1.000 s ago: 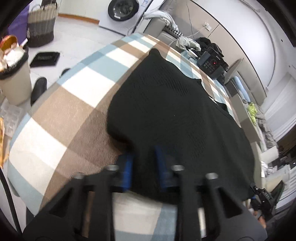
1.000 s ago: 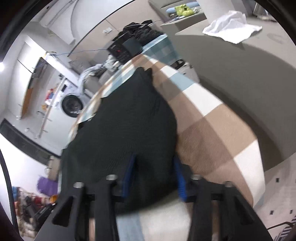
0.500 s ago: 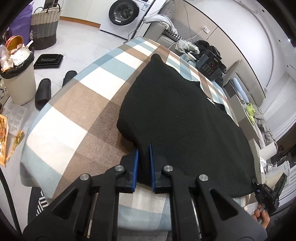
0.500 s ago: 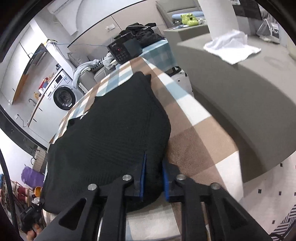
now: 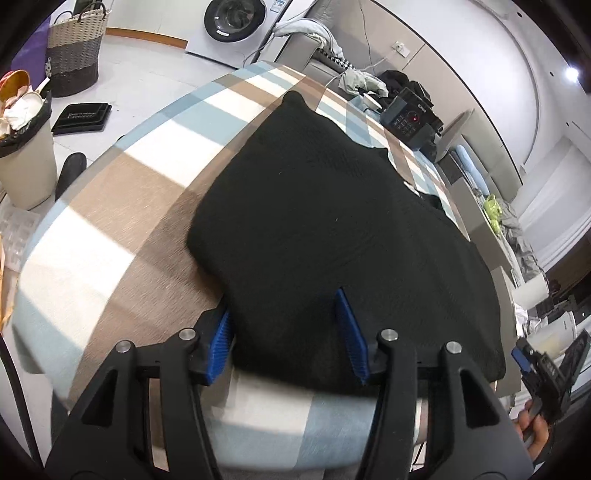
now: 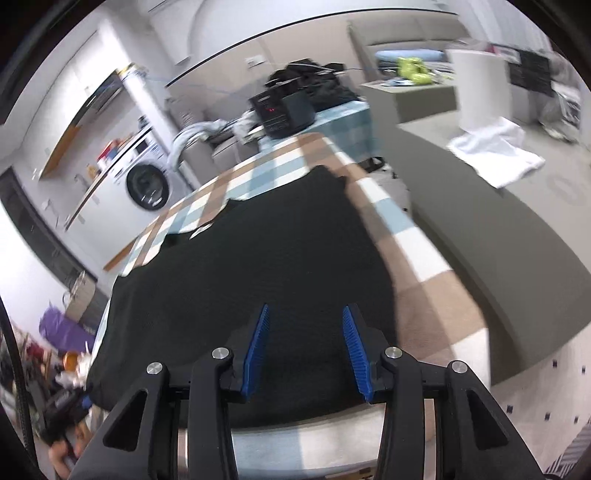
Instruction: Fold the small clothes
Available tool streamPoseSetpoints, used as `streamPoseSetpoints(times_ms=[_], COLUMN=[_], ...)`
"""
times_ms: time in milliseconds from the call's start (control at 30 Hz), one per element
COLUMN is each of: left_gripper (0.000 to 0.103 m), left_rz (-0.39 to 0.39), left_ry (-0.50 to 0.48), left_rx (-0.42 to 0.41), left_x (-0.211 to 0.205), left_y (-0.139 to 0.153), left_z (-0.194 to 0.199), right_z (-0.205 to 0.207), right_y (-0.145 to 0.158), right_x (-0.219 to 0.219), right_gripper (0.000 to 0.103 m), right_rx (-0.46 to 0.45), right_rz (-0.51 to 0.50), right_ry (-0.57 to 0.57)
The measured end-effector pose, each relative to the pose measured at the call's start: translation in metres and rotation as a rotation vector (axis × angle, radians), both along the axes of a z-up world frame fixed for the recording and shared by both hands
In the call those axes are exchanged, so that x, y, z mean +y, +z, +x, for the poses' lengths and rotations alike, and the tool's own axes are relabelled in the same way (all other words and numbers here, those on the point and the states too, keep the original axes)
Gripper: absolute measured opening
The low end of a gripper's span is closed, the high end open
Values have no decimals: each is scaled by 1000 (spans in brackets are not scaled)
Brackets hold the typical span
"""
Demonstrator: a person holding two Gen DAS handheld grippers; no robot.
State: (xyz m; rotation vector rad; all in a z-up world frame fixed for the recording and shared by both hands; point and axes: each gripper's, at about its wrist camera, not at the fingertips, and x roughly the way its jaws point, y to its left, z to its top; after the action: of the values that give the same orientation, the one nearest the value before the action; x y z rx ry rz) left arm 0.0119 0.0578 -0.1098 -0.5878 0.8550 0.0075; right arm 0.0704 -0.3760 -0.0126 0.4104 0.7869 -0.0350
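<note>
Black knit garment [image 5: 332, 229], one, flat on checked tablecloth [image 5: 122, 206]; near hem blurred in both views. Left gripper [image 5: 286, 332]: jaws opening, garment corner between blue pads, not pinched. Right gripper [image 6: 304, 349]: jaws opening over hem, nothing gripped. Left view only: bin [image 5: 24, 155], basket [image 5: 75, 48]. Right view only: white cloth [image 6: 495, 151].

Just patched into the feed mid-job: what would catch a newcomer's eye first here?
The black knitted garment dominates, spread across the checked tablecloth. Both grippers sit at its near edge, the left gripper and right gripper with jaws opening and cloth lying between them. A washing machine stands behind.
</note>
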Motion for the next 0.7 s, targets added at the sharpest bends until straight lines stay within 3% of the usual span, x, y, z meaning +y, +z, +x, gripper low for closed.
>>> streamPoseSetpoints(times_ms=[167,200,233,267,500,700], left_gripper=[45,37,15,11,9,9], left_rz=[4,1,12,25,17,61], left_ry=[3,1,5,6,13,-3], left_rx=[-13,-36,-52,-59,-120,-161], left_x=[-12,-13,-14,-14,-1,-11], left_y=[1,3,5,7,24,43], left_z=[17,18,17,17,6,7], right_z=[6,8,10,11,26,35], right_y=[-2,-4,-5,-6,-21,-34], right_x=[23,26,31,36,79,92], right_gripper=[42,42,42,42,45,45], right_rx=[13,20,26,30,83,118], right_rz=[-17,-9,-9,-14,-78,-74], right_ry=[58,68,77,90,234,270])
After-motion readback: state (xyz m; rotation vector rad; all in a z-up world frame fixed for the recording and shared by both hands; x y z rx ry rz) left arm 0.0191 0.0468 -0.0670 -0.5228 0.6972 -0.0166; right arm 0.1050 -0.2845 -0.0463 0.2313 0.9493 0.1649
